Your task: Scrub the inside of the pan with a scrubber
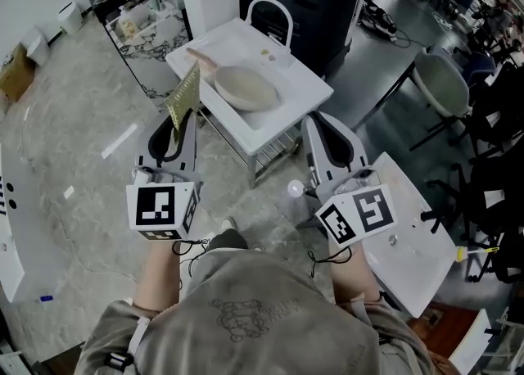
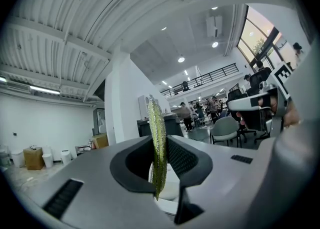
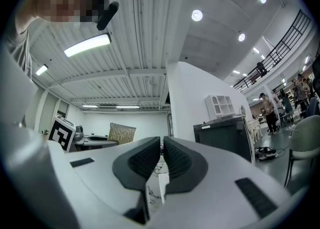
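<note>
Scrubbing not yet begun: my left gripper (image 1: 175, 125) clamps its fingers (image 2: 134, 169) on the scrubber (image 1: 185, 96), short of the pan (image 1: 246, 88); right gripper (image 1: 324, 133) fingers (image 3: 144, 161) together, empty.

Yellow-green scrubber (image 1: 185, 97), beige pan (image 1: 246, 88), white table (image 1: 303, 79).

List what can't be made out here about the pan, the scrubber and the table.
- pan: too small in the head view to tell whether its inside is dirty, and neither gripper view shows it clearly.
- scrubber: the left gripper view shows it only edge-on, clamped in the left gripper, so its faces are unseen there.
- specks on the table: too small in the head view to identify.
</note>
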Available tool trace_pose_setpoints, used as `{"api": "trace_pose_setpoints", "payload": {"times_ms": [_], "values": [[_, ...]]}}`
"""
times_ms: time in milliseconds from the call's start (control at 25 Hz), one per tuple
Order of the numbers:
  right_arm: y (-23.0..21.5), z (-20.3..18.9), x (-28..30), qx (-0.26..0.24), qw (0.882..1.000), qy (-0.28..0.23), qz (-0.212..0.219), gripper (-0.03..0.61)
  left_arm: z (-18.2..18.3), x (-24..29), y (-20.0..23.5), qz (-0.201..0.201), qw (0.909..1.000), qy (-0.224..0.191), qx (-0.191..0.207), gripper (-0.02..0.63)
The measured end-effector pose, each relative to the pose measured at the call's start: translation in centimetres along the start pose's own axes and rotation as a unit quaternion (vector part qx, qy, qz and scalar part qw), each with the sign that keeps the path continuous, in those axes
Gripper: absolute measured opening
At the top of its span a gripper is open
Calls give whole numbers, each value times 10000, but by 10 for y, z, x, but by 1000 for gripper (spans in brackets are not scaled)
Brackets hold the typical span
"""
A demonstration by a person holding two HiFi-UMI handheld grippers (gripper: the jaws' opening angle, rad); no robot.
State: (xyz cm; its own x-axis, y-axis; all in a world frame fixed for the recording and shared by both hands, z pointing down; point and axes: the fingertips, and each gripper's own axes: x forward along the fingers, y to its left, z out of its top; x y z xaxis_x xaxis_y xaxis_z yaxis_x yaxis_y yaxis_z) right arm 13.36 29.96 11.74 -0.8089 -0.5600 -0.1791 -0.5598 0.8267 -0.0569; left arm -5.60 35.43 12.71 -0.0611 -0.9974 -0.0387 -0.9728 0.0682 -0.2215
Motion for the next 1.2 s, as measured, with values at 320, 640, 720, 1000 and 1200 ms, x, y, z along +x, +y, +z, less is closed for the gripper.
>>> {"api": "trace_pose_setpoints", "payload": {"times_ms": [320,640,720,1000,1200], "values": [[-13,-16,22,-70,9999,100,-20,40,-15,25,12,38,10000,-2,-44,78],[-34,-36,74,-115,9997,209,-102,40,-36,76,38,-44,9999,30,-93,78],[-40,-43,90,-109,9995,256,-135,40,-43,91,47,-77,9999,70,-89,78],[-67,-62,146,-26,9983,496,-304,40,-61,154,76,-251,9992,300,-7,80],[-91,-81,190,36,9966,672,-475,40,-82,207,95,-456,9976,515,121,80]]}}
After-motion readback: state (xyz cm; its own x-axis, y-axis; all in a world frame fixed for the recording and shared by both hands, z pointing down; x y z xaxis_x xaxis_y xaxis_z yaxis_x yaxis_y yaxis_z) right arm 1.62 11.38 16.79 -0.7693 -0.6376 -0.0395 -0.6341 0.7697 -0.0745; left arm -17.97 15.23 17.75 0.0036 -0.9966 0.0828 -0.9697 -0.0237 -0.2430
